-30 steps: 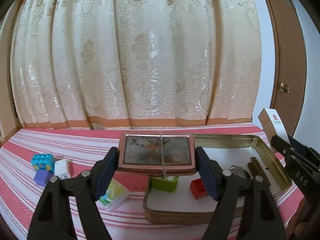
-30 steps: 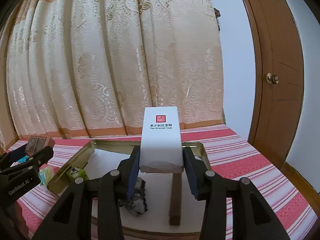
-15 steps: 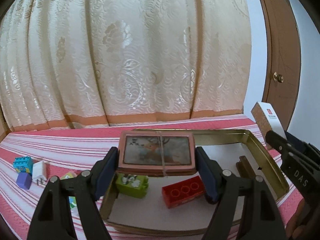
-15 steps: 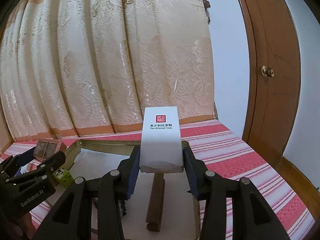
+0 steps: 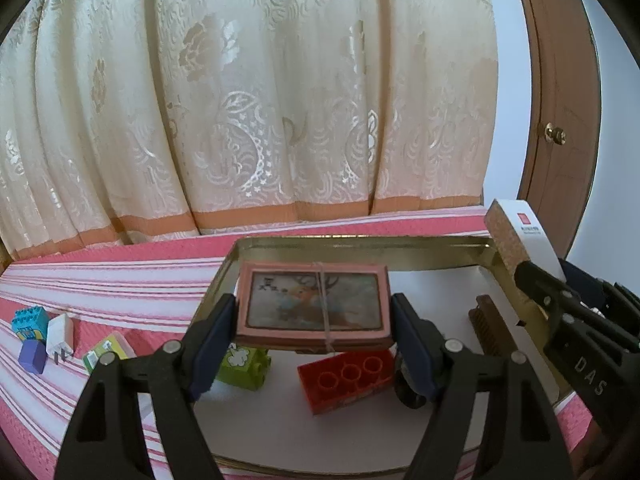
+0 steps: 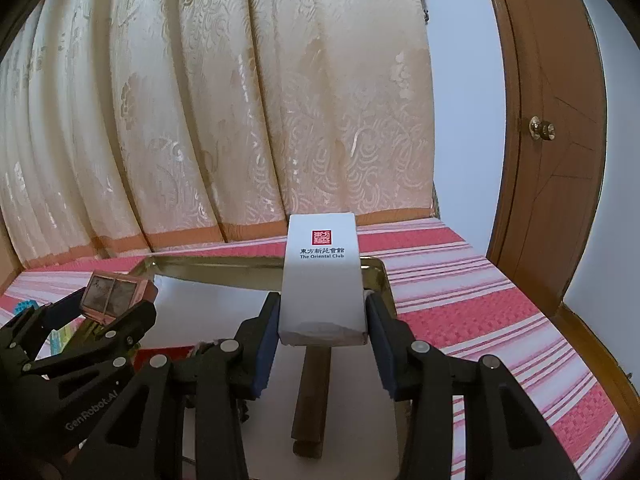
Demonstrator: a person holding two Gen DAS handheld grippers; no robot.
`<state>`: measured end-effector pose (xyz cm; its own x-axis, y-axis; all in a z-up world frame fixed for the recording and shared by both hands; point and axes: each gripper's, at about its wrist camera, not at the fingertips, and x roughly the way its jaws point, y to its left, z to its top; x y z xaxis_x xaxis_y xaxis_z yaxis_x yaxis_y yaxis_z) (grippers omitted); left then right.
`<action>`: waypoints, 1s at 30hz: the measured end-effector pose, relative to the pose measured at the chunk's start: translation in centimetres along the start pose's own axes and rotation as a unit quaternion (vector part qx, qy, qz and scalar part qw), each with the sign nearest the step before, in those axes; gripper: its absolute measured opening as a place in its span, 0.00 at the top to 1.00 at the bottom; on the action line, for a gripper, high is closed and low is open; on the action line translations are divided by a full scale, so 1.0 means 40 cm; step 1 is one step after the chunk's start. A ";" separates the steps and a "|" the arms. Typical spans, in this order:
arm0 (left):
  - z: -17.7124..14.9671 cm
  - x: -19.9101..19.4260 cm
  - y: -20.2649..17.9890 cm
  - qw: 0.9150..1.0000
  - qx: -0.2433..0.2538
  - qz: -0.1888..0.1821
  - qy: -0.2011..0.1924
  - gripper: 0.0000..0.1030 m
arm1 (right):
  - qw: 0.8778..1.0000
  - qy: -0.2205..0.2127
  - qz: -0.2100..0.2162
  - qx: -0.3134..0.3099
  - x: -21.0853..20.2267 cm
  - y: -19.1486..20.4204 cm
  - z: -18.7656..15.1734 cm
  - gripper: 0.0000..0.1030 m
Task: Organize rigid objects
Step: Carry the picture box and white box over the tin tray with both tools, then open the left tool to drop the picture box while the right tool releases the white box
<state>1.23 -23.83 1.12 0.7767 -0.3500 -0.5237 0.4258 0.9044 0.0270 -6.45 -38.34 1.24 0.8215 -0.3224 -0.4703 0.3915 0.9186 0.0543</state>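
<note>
Both grippers have drifted forward over the tin since a second ago — the gold tin tray (image 5: 440, 242) now fills much more of the left view, and the blocks outside it have slid off toward the left edge.

Left gripper (image 5: 314, 330) is clamped on a pink framed picture box (image 5: 314, 300) with a deer on it and a thin band wrapped round the middle, held flat above the tray's near-left part. Right gripper (image 6: 322, 330) is squeezing a white carton (image 6: 322, 276) printed "The Oriental Club", held upright above the tray's right side.

Inside the tray, on its white lining: a green block (image 5: 244, 366), a red brick (image 5: 346, 378) with three round holes, a dark round thing half hidden behind the left gripper's finger, and a brown wooden comb (image 6: 310, 392) lying lengthwise under the carton.

Outside the tray on the red-and-white striped cloth (image 6: 460, 312) — a blue block (image 5: 26, 322), a purple block (image 5: 32, 356), a white charger plug (image 5: 60, 332) and a small green-yellow packet (image 5: 106, 350). Cream patterned curtain (image 5: 280, 100) behind, wooden door (image 6: 552, 120) on the right.
</note>
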 end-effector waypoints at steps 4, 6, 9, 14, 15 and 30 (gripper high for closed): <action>-0.002 0.007 -0.005 1.000 0.007 0.003 0.006 0.26 | 1.000 0.015 0.000 -0.006 0.014 0.009 -0.006 0.56; -0.003 0.009 -0.005 1.000 0.008 0.003 0.009 0.26 | 1.000 0.026 0.000 -0.009 0.025 0.014 -0.011 0.56; -0.006 0.013 -0.005 1.000 0.012 0.004 0.014 0.26 | 0.999 0.034 0.000 -0.015 0.032 0.020 -0.016 0.56; -0.010 0.023 -0.002 1.000 0.012 0.007 0.024 0.26 | 0.999 0.043 0.001 -0.023 0.040 0.027 -0.021 0.56; -0.011 0.023 -0.001 1.000 0.012 0.008 0.024 0.26 | 0.999 0.045 0.001 -0.023 0.041 0.029 -0.022 0.56; -0.022 0.041 0.013 0.999 0.003 0.006 0.053 0.11 | 0.999 0.044 0.005 -0.010 0.037 0.027 -0.021 0.35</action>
<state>2.31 -23.72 -0.44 0.7283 -0.3104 -0.6110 0.4198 0.9067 0.0398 -5.14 -37.62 -0.14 0.7856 -0.2935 -0.5447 0.3754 0.9259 0.0426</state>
